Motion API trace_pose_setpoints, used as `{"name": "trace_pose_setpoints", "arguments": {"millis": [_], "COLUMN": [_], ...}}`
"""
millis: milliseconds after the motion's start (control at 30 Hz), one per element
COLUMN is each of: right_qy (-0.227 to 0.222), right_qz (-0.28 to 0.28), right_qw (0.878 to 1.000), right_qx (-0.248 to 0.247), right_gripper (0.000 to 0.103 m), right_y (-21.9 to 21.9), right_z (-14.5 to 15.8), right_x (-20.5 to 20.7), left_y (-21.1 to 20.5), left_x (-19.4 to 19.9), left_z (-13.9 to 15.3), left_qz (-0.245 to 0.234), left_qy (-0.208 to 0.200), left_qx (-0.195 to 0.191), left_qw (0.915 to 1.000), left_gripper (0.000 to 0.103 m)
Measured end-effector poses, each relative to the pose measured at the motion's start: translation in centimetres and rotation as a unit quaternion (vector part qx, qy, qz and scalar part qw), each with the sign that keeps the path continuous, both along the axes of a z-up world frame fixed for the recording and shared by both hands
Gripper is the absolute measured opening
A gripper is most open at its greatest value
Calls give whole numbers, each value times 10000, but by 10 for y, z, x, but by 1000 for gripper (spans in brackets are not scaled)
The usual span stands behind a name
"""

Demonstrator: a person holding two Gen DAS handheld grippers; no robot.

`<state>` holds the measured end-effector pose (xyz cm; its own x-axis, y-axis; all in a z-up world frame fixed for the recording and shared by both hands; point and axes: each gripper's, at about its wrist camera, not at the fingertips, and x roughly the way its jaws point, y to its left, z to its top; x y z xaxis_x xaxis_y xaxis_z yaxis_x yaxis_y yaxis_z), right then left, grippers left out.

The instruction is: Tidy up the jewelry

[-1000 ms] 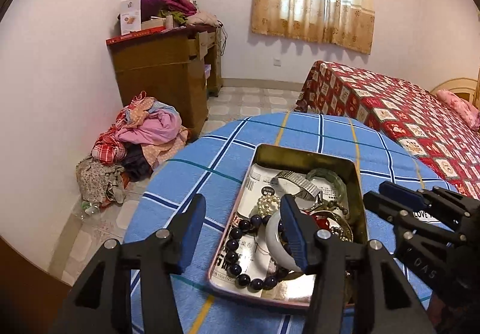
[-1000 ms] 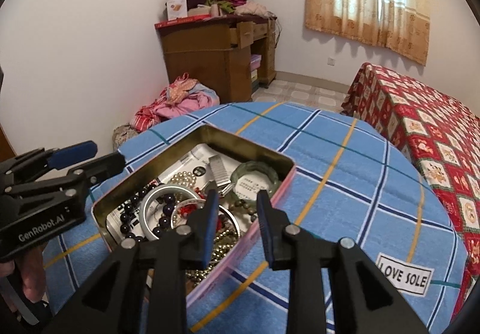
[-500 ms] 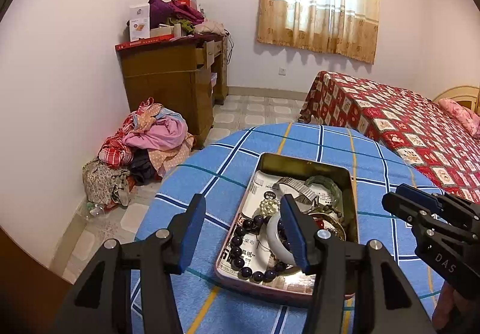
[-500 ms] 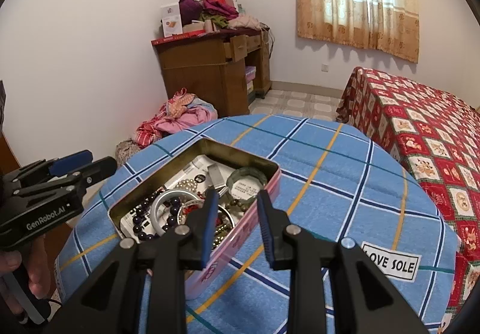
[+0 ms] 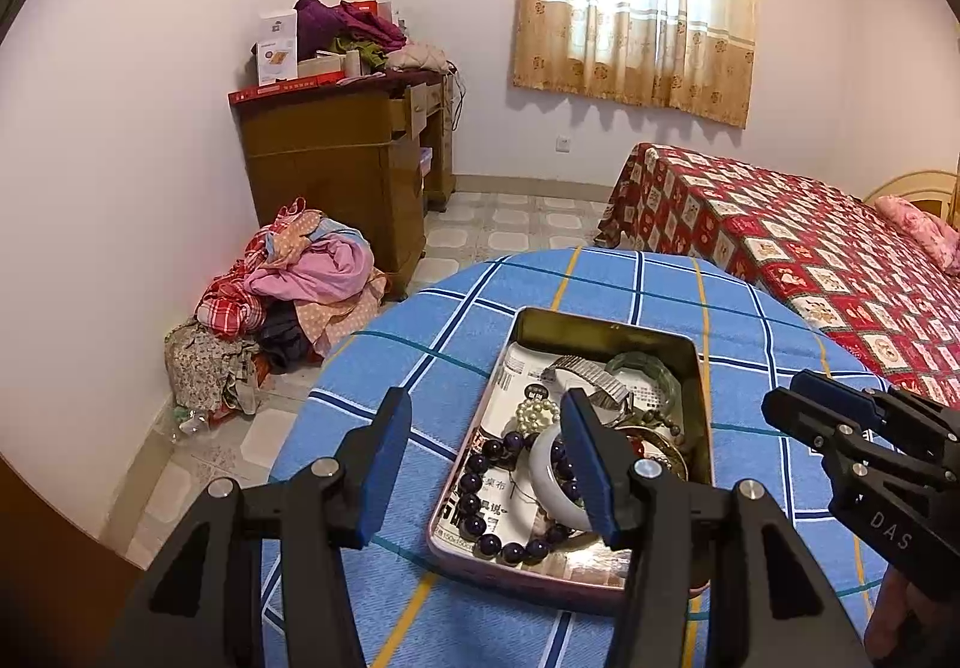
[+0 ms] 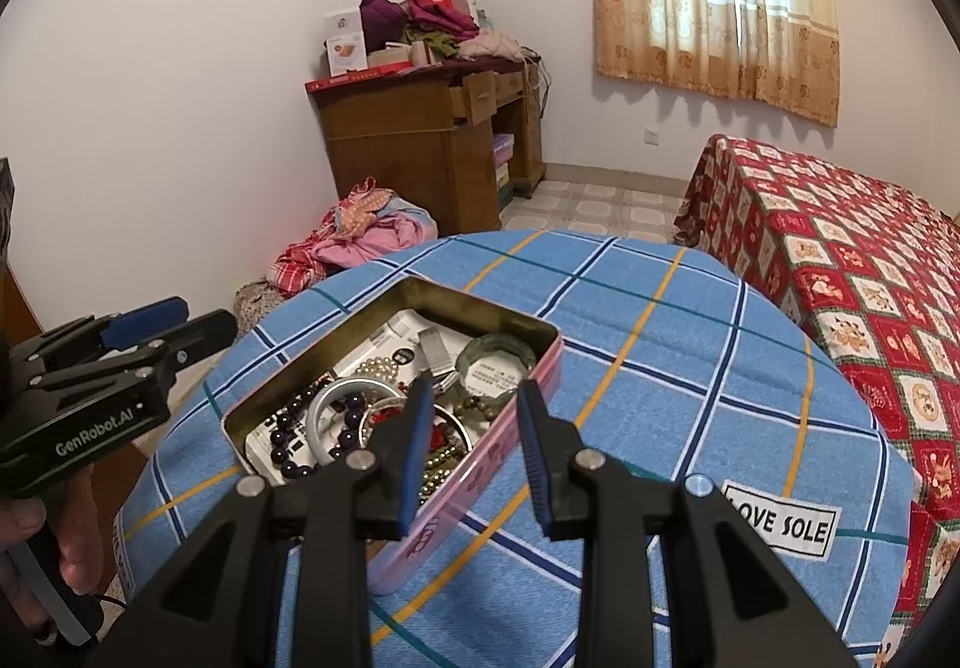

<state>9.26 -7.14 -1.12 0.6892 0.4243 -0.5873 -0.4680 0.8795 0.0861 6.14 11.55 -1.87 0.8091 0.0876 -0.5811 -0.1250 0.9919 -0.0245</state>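
Note:
An open pink tin (image 5: 701,398) (image 6: 480,464) sits on a round table with a blue plaid cloth (image 5: 444,356) (image 6: 690,368). It holds jewelry: a dark bead bracelet (image 5: 480,494) (image 6: 288,452), a white bangle (image 5: 549,473) (image 6: 327,410), a green bangle (image 5: 642,374) (image 6: 495,356), a metal watch band (image 5: 591,377), pearls (image 5: 534,411). My left gripper (image 5: 483,464) is open and empty, held above the tin's near left side. My right gripper (image 6: 474,437) is open and empty above the tin's near right edge; it also shows in the left wrist view (image 5: 852,428).
A bed with a red patterned cover (image 5: 810,248) (image 6: 840,260) stands right of the table. A wooden desk (image 5: 348,158) (image 6: 420,140) with clutter on top stands by the far wall, with a heap of clothes (image 5: 288,296) (image 6: 360,242) on the floor.
Both grippers have pulled back and up from the tin, so it looks smaller and farther. Both stay open and empty.

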Motion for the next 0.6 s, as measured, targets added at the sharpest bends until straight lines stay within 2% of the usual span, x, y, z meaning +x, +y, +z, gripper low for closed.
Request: {"name": "trace_pose_setpoints", "arguments": {"millis": [600], "right_qy": [31], "right_qz": [-9], "right_qw": [10000], "right_qx": [-2], "right_gripper": [36], "right_y": [-3], "right_z": [-3], "right_x": [-1], "left_y": [-2], "left_x": [1], "left_z": [0], "left_qz": [5], "left_qy": [25], "left_qx": [-7], "left_qw": [10000], "left_gripper": [53]}}
